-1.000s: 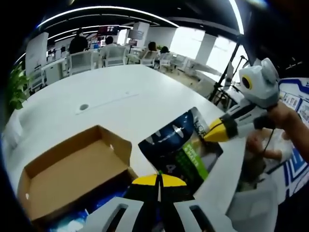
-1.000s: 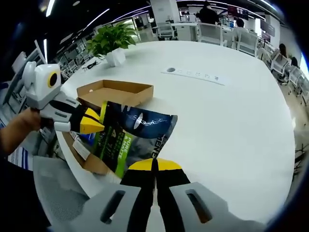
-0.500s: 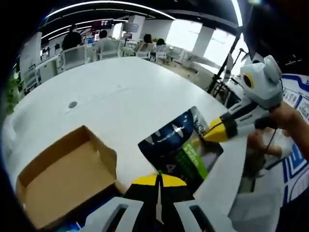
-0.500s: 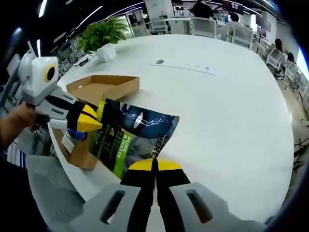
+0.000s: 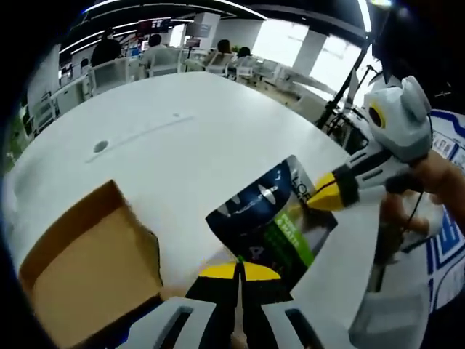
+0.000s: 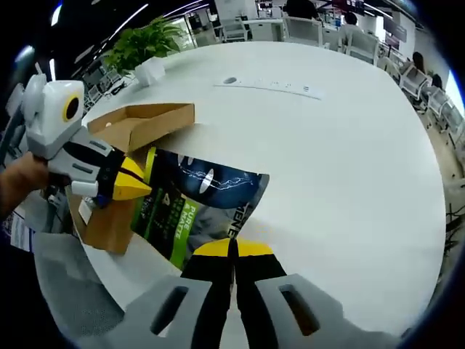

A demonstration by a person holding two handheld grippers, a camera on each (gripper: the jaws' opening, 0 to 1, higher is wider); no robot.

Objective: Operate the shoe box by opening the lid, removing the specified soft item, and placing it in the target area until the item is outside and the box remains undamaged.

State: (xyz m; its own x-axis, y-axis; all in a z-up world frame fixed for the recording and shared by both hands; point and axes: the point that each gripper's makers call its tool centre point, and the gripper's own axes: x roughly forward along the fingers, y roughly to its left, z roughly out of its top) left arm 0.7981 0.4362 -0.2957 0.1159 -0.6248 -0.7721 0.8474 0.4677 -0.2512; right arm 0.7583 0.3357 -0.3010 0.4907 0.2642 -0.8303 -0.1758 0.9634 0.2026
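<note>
Two tools held one soft bag between them, up over the white tabletop. In the left gripper view, the left tool had its yellow tips pressed together on the near edge of the dark blue and green bag, and the right tool came in from the right and pinched the far corner. In the right gripper view, the right tool was closed tight on the bag, and the left tool gripped the other side, with a hand behind it. The bag was out of the box, which sat open on the tabletop just beside the bag. A green plant stood far back on the tabletop.
</note>
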